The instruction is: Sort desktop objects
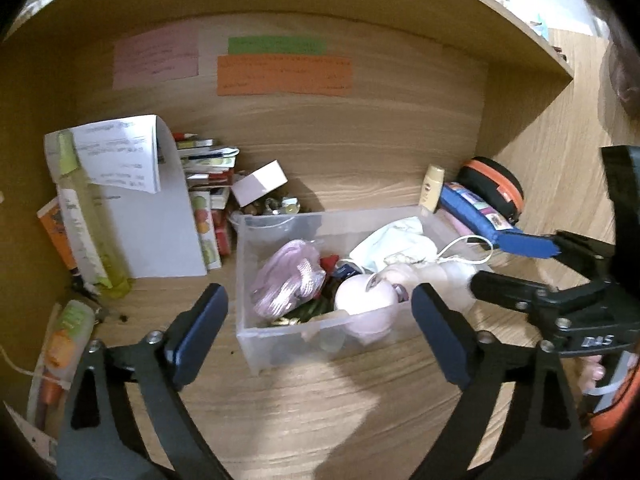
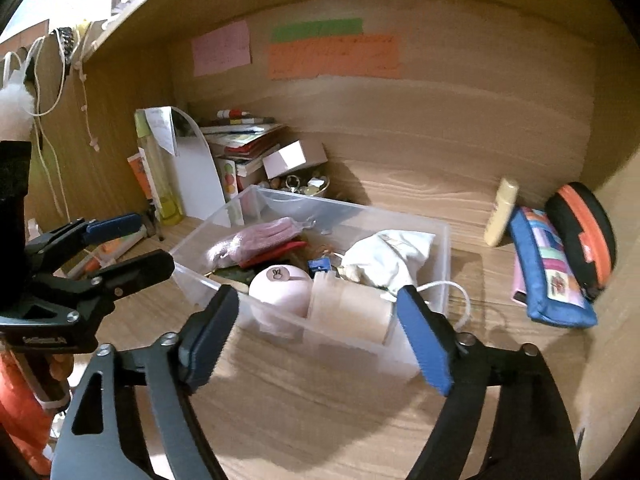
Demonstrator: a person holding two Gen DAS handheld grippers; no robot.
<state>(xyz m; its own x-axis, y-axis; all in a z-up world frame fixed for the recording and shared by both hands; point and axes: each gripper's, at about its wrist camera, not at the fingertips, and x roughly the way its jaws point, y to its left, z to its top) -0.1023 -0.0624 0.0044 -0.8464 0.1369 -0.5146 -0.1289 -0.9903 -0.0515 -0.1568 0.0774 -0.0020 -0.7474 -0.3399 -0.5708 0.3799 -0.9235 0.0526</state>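
A clear plastic bin [image 1: 280,344] [image 2: 436,240] stands on the wooden desk. It holds a pink pouch [image 1: 286,284] [image 2: 260,238], a round pink case [image 1: 366,304] [image 2: 280,290], a white cloth bag [image 1: 394,246] [image 2: 386,262] and a beige roll [image 2: 350,308]. My left gripper [image 1: 320,336] is open and empty, just in front of the bin; it also shows in the right wrist view [image 2: 120,248]. My right gripper [image 2: 320,340] is open and empty at the bin's near right corner; it also shows in the left wrist view [image 1: 516,264].
A blue pencil case [image 2: 548,272] [image 1: 476,208], an orange-black round case [image 2: 584,236] [image 1: 492,188] and a cream tube [image 2: 500,212] [image 1: 432,188] lie to the right. Books, papers [image 1: 160,224], a green bottle [image 1: 86,216] and a white box [image 1: 260,182] crowd the back left. Shelf walls enclose the desk.
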